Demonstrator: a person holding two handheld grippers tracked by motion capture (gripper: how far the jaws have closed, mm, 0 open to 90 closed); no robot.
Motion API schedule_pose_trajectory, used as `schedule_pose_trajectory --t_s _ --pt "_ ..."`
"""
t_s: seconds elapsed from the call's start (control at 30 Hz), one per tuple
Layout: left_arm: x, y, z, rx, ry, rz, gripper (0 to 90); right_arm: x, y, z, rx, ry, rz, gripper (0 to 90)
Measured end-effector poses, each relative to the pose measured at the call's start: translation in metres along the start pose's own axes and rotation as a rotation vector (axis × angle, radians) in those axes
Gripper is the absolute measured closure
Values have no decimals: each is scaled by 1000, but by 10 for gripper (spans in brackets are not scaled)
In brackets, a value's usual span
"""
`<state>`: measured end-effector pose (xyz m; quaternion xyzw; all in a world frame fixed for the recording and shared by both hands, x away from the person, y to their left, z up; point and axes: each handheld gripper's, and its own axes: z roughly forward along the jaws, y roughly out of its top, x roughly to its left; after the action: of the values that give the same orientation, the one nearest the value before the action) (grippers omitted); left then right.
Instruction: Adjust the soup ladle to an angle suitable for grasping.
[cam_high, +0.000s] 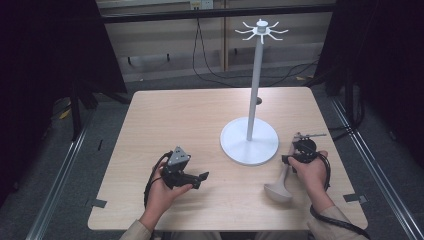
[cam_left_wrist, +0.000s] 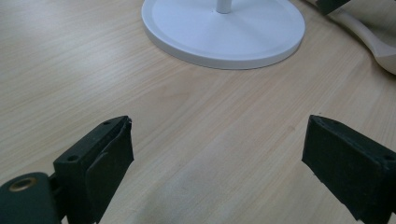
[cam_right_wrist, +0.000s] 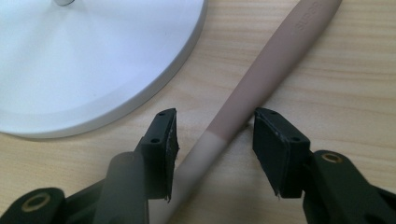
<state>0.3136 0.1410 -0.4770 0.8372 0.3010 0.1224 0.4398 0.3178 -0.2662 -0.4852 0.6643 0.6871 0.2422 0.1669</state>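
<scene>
A white stand with a round base and a ring of hooks at its top rises from the middle right of the table. To its right lies a ladle, bowl toward the front edge. Its handle is pinkish brown and turns pale lower down. My right gripper is open, one jaw on each side of the handle with a small gap on both sides. My left gripper is open low over bare wood at the front left, jaws toward the base.
The wooden table has bare surface at its left and back. The ladle's bowl shows at the far right of the left gripper view. Black curtains, cables and metal floor rails surround the table.
</scene>
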Motion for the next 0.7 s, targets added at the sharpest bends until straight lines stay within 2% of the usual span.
schedule_pose_trajectory --t_s 0.1,0.23,0.5,0.57,0.7 --pt "0 0 0 -6 2 -2 85 1 1 2 5 0 13 494" --pt "1 -1 -1 -8 -2 -4 85 1 4 5 23 -37 15 527" --pt "1 -1 -2 -4 -3 -2 86 2 11 6 72 -66 15 557" --pt "1 -1 -2 -9 -3 -1 86 1 14 6 87 -70 32 574" --pt "2 -2 -3 -9 6 -7 86 -5 15 6 83 -61 63 605"
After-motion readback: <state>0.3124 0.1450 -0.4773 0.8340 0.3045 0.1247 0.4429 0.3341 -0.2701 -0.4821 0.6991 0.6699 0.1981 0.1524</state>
